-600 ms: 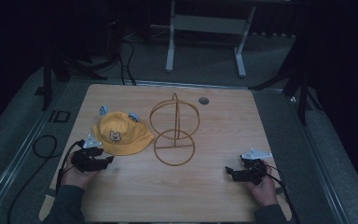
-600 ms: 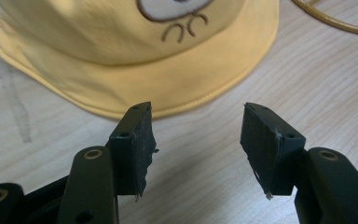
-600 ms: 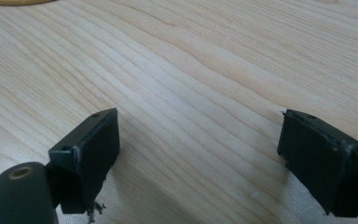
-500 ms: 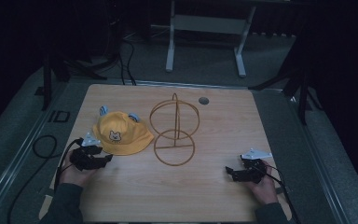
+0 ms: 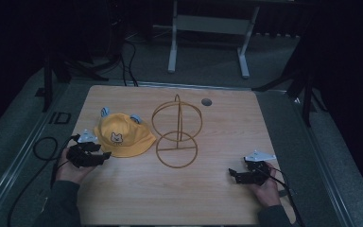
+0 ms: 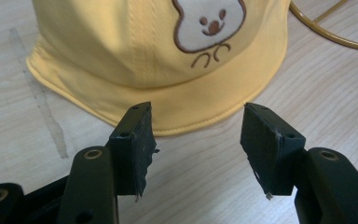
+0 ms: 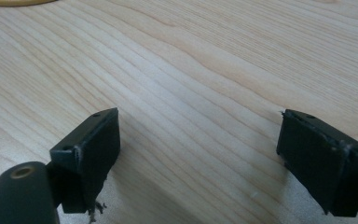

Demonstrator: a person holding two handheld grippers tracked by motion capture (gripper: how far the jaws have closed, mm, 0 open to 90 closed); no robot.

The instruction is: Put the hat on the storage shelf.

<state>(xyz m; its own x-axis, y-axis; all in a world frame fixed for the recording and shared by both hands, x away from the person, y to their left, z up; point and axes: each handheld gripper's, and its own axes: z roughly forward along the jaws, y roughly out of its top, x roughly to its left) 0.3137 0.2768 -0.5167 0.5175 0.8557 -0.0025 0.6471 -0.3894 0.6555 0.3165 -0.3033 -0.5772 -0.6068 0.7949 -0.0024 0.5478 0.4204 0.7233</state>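
hat: yellow hat (image 5: 121, 136) with a bear face patch and two small blue ears lies flat on the tabletop (image 5: 137, 198), crown up, brim spread
hat vs left hand-held gripper: left hand-held gripper (image 5: 105, 155) sits just beside the hat's near brim, on the person's side of it; in the left gripper view the brim edge (image 6: 177, 122) lies just beyond the jaw tips, not between them, no contact seen
left hand-held gripper state: jaws spread wide, pads (image 6: 137, 144) bare, nothing gripped, bare wood between them
right hand-held gripper: right hand-held gripper (image 5: 232, 176) well apart from the hat, beyond the wire stand from it, low over the tabletop near the person's edge
right hand-held gripper state: jaws wide apart in the right gripper view (image 7: 193, 154), nothing held, plain wood grain between the pads
wire stand: gold wire stand (image 5: 177, 135) just beside the hat, on the side away from the left hand-held gripper; round base ring flat on the tabletop, upright rings above; hat brim close to the base ring, cannot tell if touching
stand contents: nothing hangs on the stand, nothing inside the rings
grommet: small round grey grommet (image 5: 206, 101) in the tabletop beyond the stand, far from the hat
hands: left hand (image 5: 71, 165) wraps the left hand-held gripper; right hand (image 5: 264, 189) wraps the right one
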